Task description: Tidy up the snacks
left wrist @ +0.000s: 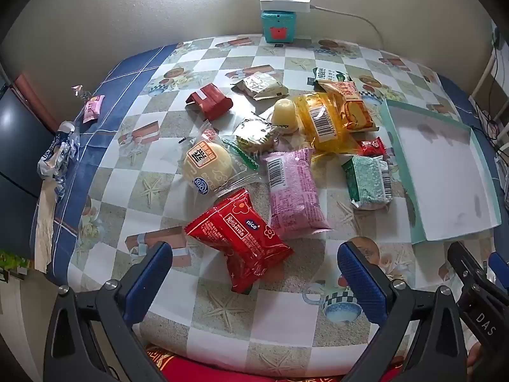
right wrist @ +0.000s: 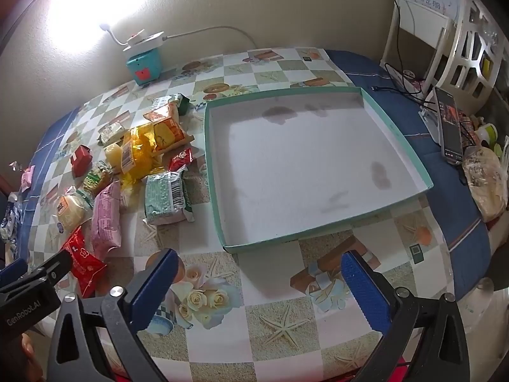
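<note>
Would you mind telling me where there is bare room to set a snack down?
The shallow box has nothing inside. The tablecloth between its near rim and the right tool is bare. It is crowded left of the box, around the pink packet.

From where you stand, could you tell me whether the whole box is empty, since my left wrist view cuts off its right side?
Observer: Yes, the teal box holds no snacks; only a few dark stains mark its white floor.
Operator: Thank you. Is anything lying past its right side?
Observer: A phone leans there, screen lit.
Operator: And is the right gripper holding anything?
Observer: No, the right gripper is open and empty, over the table just in front of the box's near wall.
</note>
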The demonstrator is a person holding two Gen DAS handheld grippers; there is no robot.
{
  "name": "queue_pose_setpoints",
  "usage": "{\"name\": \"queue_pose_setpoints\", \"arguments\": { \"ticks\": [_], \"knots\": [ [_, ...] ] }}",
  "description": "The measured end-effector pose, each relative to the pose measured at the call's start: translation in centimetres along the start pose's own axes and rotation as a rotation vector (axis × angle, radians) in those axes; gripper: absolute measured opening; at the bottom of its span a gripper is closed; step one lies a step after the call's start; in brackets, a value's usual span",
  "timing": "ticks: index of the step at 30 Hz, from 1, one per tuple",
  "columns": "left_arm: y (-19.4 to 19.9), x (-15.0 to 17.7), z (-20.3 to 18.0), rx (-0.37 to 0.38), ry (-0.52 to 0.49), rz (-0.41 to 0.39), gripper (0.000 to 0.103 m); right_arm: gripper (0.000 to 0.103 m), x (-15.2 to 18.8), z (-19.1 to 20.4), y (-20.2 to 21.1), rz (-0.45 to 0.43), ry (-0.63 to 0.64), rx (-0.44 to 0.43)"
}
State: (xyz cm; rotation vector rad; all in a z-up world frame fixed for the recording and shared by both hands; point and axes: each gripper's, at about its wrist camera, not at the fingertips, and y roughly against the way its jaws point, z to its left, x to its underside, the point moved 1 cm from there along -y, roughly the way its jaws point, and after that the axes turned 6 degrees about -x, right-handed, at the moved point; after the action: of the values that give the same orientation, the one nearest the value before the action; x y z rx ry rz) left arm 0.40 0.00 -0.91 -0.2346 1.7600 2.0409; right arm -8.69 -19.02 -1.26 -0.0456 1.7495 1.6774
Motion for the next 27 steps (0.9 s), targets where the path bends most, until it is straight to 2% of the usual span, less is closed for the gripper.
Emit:
{"name": "queue_pose_setpoints", "arguments": {
  "ticks": [27],
  "knots": [
    [0.17,-0.12,0.38,-0.005,0.019,0.001,0.103,0.103,0.02,0.17,0.11,-0.004,0.002,0.0]
  ]
}}
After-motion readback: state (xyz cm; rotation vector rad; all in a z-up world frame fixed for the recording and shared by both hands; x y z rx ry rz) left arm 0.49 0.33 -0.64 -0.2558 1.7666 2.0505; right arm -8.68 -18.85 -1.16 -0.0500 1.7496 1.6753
